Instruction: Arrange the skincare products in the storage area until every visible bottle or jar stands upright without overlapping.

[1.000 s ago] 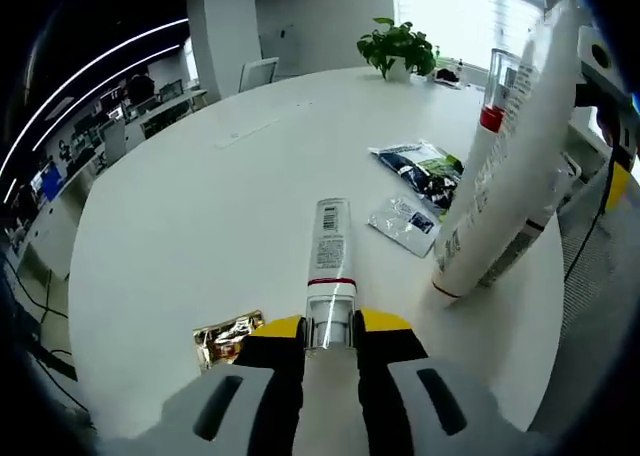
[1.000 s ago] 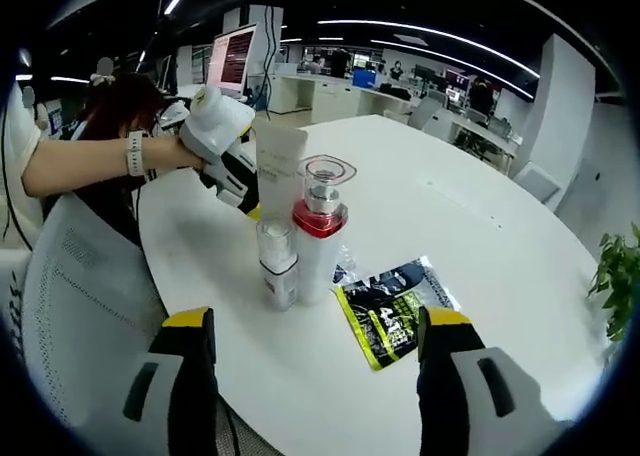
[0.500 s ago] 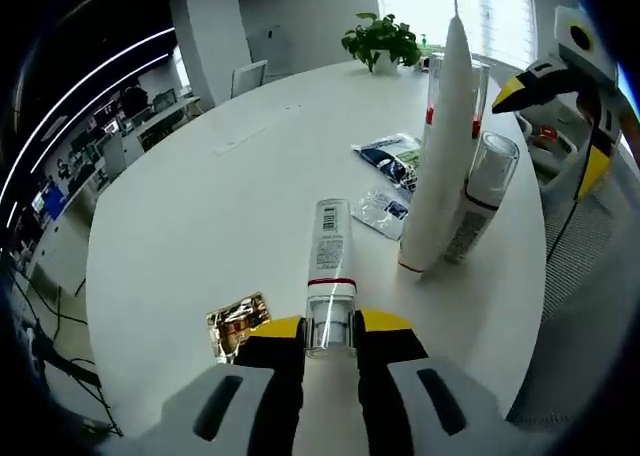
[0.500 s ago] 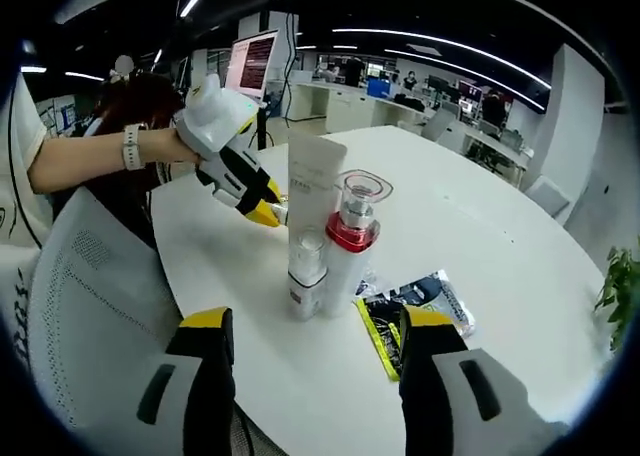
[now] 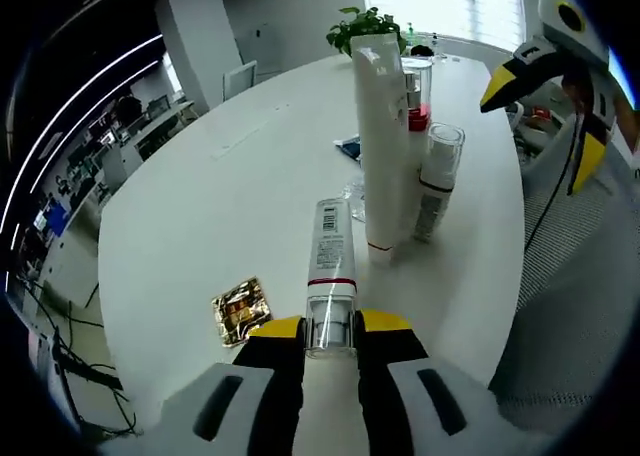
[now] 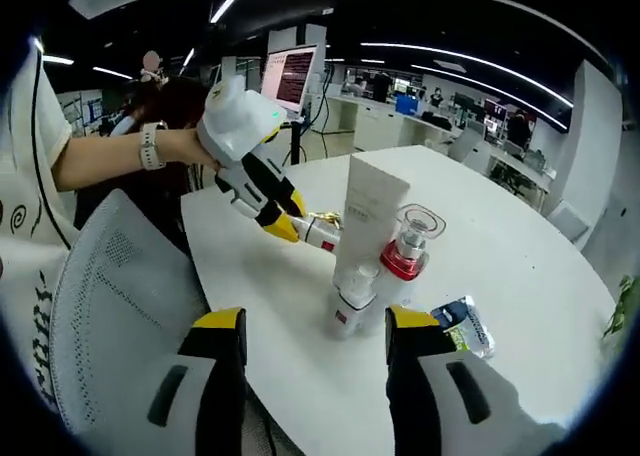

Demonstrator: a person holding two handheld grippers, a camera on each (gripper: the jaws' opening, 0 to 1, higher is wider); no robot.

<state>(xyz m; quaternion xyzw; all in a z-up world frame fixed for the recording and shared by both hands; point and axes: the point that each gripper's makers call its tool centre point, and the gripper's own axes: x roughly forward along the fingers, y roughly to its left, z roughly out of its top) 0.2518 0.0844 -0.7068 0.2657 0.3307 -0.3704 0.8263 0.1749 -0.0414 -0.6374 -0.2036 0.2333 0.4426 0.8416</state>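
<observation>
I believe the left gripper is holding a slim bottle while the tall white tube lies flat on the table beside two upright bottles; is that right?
Not quite: the tall white tube stands upright, as the left gripper view shows. The left gripper does hold the slim bottle, beside two upright bottles.

daylight from blown-out bright windows (image 5: 450,6) at the upper right washes the glossy round white table (image 5: 230,196), while thin ceiling strip lights (image 6: 450,61) glow overhead; fisheye bending smears edges.
</observation>
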